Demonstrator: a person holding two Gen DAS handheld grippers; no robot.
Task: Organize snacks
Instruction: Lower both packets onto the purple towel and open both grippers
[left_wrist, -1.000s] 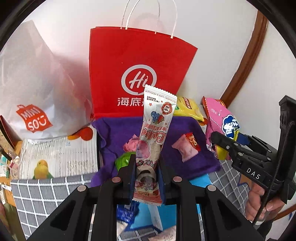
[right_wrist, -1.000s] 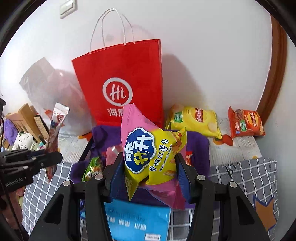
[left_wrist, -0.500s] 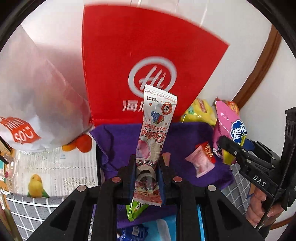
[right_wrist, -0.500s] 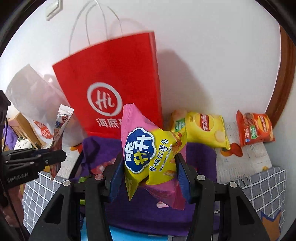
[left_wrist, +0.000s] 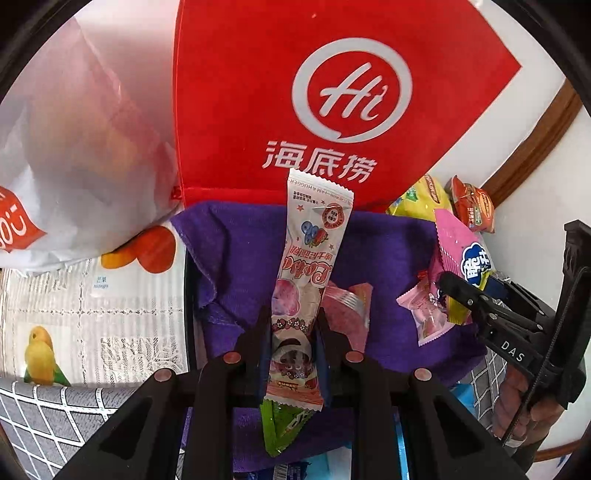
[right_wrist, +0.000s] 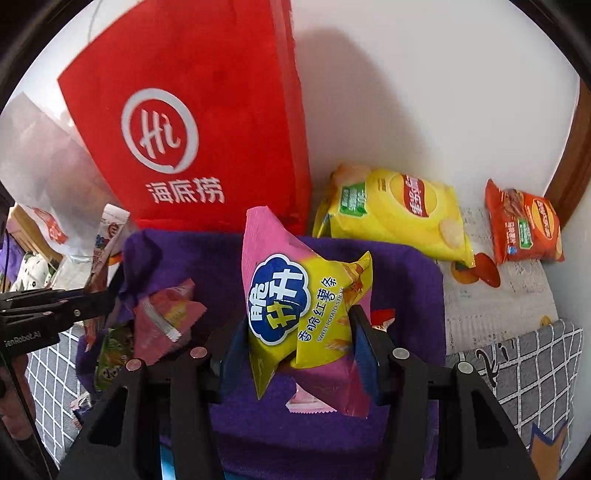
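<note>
My left gripper (left_wrist: 295, 332) is shut on a long white and pink snack stick packet (left_wrist: 314, 251), held upright over the purple cloth (left_wrist: 236, 258). It shows again at the left edge of the right wrist view as the left gripper (right_wrist: 103, 295), still holding the stick packet (right_wrist: 109, 232). My right gripper (right_wrist: 299, 332) is shut on a puffy pink and yellow sweet potato sticks bag (right_wrist: 291, 295), also above the purple cloth (right_wrist: 410, 280). Small pink candy packets (left_wrist: 424, 317) and a green packet (right_wrist: 114, 354) lie on the cloth.
A red paper bag (left_wrist: 332, 92) stands right behind the cloth, against the white wall. A white plastic bag (left_wrist: 74, 147) sits to its left. A yellow chips bag (right_wrist: 399, 214) and an orange chips bag (right_wrist: 524, 221) lie at the right on printed paper.
Both grippers have come down and forward over the purple cloth, each still holding its packet. The red bag fills more of both views.
</note>
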